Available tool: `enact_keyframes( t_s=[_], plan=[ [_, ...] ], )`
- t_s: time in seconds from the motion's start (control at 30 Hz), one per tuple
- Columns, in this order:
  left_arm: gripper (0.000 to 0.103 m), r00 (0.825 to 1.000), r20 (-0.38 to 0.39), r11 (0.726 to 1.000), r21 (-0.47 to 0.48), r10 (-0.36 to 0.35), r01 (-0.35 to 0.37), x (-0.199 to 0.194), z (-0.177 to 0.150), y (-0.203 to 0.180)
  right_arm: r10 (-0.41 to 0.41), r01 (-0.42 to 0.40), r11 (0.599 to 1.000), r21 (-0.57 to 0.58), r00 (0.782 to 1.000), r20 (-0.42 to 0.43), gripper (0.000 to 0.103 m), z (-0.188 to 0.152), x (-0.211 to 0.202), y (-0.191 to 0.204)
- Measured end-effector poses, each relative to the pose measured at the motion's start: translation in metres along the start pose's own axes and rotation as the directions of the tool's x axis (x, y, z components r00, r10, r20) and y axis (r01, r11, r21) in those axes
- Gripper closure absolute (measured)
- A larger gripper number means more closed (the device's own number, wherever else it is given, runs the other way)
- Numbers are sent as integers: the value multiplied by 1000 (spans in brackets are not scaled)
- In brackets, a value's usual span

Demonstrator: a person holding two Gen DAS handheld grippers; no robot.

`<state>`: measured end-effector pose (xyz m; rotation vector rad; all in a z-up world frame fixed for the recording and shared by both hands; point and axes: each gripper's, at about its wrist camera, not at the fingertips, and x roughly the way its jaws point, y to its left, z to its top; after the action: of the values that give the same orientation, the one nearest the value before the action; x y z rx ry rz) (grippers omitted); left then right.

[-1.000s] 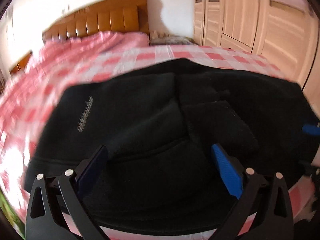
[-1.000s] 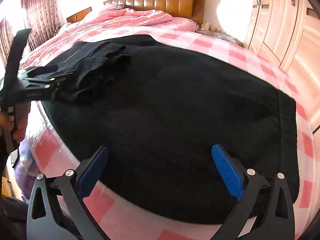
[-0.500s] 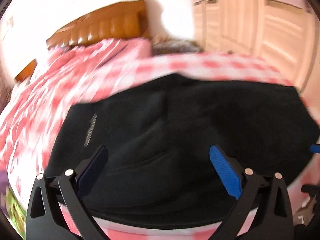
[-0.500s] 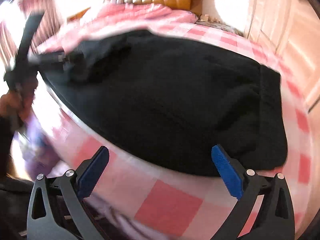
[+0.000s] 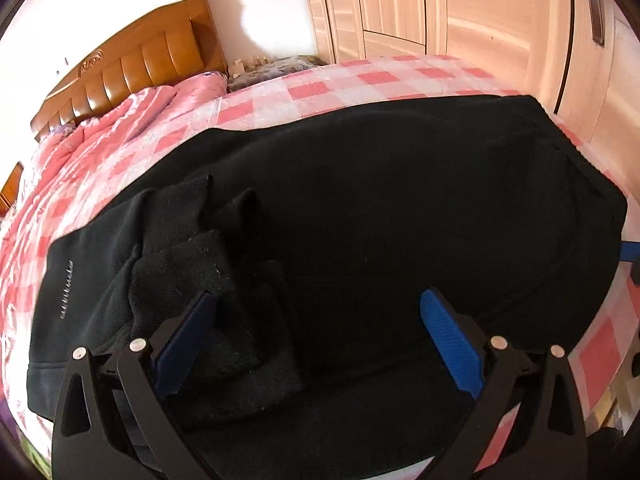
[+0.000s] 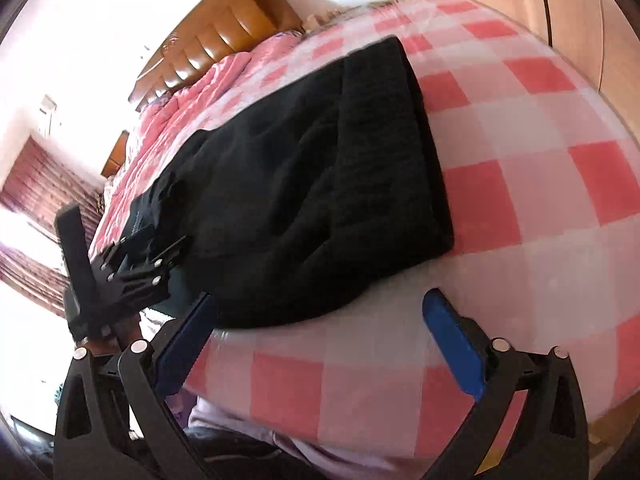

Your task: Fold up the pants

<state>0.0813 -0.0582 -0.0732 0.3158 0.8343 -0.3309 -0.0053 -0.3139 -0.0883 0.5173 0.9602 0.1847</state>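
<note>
Pants (image 5: 400,220) logo: left view | left hand-held gripper (image 6: 132,264): right view

bare checked sheet (image 6: 520,208) right of pants (image 6: 304,184), wardrobe (image 5: 480,28) beyond

Pants (image 5: 360,220) flat across bed (image 5: 340,84), headboard (image 5: 132,68) behind, wardrobe (image 5: 460,12) right.

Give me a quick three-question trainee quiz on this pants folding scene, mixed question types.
1. True or false: the black pants lie on a pink checked bedsheet.
2. The left gripper has its jaws: A) open over the pants, B) shut on the sheet, C) out of view.
3. Fill in: the right gripper hovers over the ____ near the bed's edge, not over the pants.

Key: 1 true; 2 A; 3 bedsheet.
</note>
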Motion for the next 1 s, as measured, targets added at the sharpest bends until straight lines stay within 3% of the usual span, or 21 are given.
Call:
enact_keyframes(
  t_s=[0.1,0.23,0.33,0.53,0.7,0.8,0.9,1.0],
  plan=[
    [1,1000,11,1000,-4,1,-1,3,0,0,19,-20,998,64,1000,15,4,7,3,-6],
    [1,1000,3,1000,-11,-8,9,5,1,2,112,-136,953,271,988,102,4,13,2,-29],
    [1,1000,2,1000,-12,-20,20,4,0,3,179,-188,940,285,982,60,4,9,6,-27],
    [1,1000,9,999,-23,-29,29,5,-1,4,126,-161,935,316,984,126,4,6,14,-15],
    [1,999,4,999,-19,-35,35,4,-1,4,187,-186,953,239,982,16,8,-4,24,5],
    [1,999,10,999,-23,-31,31,3,-1,4,210,-223,924,310,975,74,8,-1,27,-1],
    [1,999,9,999,-22,-31,31,3,-1,4,164,-200,921,334,978,133,12,1,28,-1],
    [1,999,6,999,-16,-39,39,2,-2,5,80,-124,939,320,986,148,30,-7,23,3]
  ],
)
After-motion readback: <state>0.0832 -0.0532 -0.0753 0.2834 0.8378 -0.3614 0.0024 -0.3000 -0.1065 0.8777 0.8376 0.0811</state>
